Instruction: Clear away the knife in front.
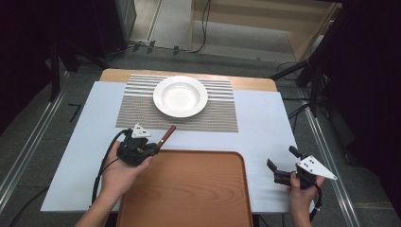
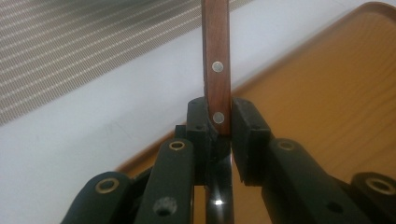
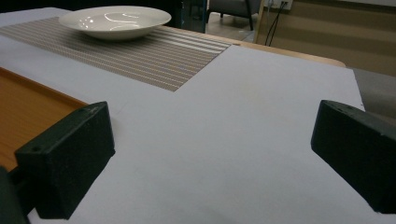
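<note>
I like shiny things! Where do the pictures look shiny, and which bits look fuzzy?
Right gripper view: lamp glints on the white plate, near black jaws fuzzy. Left gripper view: a small glint low on the knife, the tray behind blurred. High view: room edges dark.

My left gripper (image 1: 153, 147) clamps a wooden-handled utensil (image 1: 167, 135) at the tray's (image 1: 198, 189) far left corner; right gripper (image 1: 282, 163) rests with jaws apart, white plate (image 1: 180, 96) on striped mat (image 1: 137, 111).

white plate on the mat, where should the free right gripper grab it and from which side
Grip the plate by its broad, flat rim on the near right edge, coming in low from the right gripper side. The rim flares out above the striped mat, leaving room for one jaw beneath; the bowl centre is too wide. This is a judgement.
</note>
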`<action>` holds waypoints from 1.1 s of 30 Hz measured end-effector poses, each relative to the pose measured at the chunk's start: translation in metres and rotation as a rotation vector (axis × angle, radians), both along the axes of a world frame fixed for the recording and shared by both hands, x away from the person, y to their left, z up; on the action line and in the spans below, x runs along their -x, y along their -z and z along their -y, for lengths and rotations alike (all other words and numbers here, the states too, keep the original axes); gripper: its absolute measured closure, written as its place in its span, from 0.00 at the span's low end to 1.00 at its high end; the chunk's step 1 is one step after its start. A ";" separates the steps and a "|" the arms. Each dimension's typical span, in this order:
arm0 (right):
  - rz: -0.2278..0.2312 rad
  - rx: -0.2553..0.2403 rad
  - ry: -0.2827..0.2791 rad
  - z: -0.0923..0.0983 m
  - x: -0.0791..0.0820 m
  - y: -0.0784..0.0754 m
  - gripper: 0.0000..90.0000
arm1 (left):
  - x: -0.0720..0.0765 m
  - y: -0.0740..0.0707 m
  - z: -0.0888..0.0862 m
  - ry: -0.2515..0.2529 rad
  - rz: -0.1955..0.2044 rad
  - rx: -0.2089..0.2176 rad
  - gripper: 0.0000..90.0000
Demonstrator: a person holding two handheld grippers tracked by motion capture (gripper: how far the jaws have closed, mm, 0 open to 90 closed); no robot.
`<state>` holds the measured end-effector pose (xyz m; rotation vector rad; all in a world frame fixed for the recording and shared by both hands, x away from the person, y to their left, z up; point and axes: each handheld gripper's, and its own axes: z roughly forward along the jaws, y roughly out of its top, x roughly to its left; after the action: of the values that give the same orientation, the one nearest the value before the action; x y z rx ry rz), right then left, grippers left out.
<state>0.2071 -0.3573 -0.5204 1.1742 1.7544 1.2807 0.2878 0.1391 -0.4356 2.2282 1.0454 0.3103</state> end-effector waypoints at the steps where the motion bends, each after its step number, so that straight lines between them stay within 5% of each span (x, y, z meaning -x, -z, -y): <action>1: -0.001 0.000 0.000 0.000 0.000 0.000 0.00 | 0.005 0.003 -0.001 -0.006 -0.002 0.009 0.85; 23: -0.004 0.002 0.005 0.000 0.001 0.000 0.00 | 0.060 0.036 -0.013 -0.042 -0.057 0.033 0.85; 33: -0.002 0.006 0.003 -0.001 0.000 0.000 0.00 | 0.070 0.045 -0.017 -0.062 -0.078 0.038 0.85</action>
<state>0.2069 -0.3568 -0.5204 1.1751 1.7565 1.2715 0.2176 0.1565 -0.4807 2.1921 1.1547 0.2299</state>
